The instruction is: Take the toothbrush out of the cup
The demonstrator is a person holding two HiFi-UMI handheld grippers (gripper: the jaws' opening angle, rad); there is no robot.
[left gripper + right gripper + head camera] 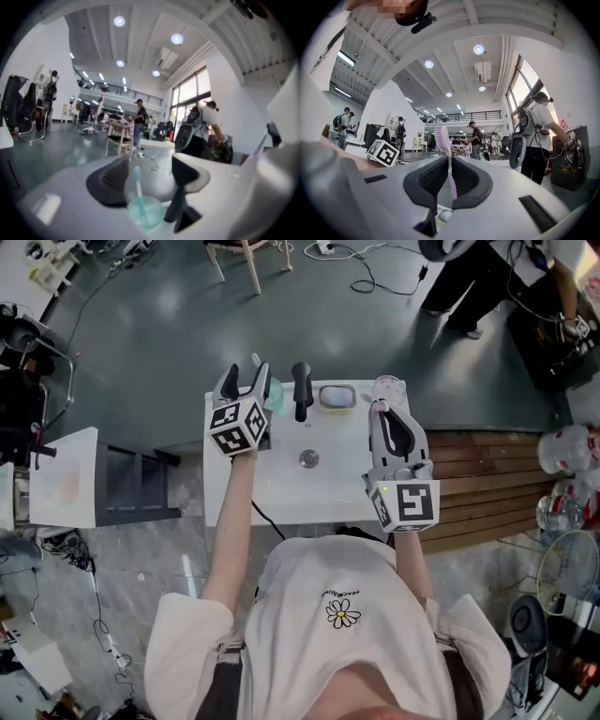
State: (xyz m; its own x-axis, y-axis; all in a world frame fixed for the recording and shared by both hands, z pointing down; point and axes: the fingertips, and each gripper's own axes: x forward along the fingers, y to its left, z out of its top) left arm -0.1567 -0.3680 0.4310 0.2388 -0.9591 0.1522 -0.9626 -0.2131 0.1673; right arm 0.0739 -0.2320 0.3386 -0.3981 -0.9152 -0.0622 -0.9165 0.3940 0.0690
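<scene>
Head view shows a person in a white T-shirt standing at a small white table [281,501] with a two-jaw gripper in each hand. The left gripper [247,377] is at the upper left part of the table, and its jaws are wide apart. Just beside its tips stands a translucent teal plastic cup [275,396].

In the left gripper view, this cup [145,213] is low in the middle of the frame, between the two open jaws of the left gripper [147,177]. The pads do not press on it. A light blue toothbrush [139,188] stands in the cup, head up and a little tilted.

The right gripper [387,418] is at the right side of the table, near a clear plastic cup [387,387] at the upper edge. In the right gripper view, the jaws of the right gripper [445,174] are clenched on the handle of a pink toothbrush [449,163]. Its bristle head rises above the jaws.

Between the two grippers, at the upper edge of the table, stand a black handle-shaped object [301,390] and a grey rectangular dish [337,397]
</scene>
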